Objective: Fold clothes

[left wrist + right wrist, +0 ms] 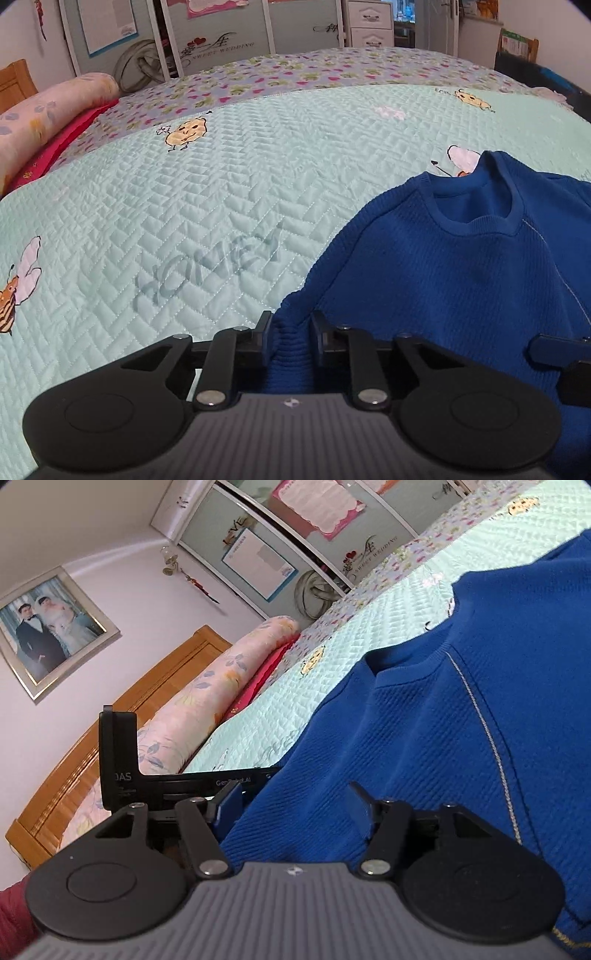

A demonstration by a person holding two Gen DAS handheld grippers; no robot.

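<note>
A blue knit sweater (443, 266) lies on the mint quilted bedspread (184, 206), its neckline facing away from me. My left gripper (290, 328) is shut on the ribbed edge of the sweater at its near left corner. My right gripper (295, 801) has its jaws wide apart with sweater (424, 720) fabric lying between them. One black finger (364, 797) rests on top of the cloth. The right gripper also shows at the right edge of the left wrist view (561, 354).
A pink floral bolster (40, 114) and a red pillow (55, 147) lie at the bed's left side by a wooden headboard (110, 716). Wardrobe doors (221, 33) stand beyond the bed. A framed photo (48, 627) hangs on the wall.
</note>
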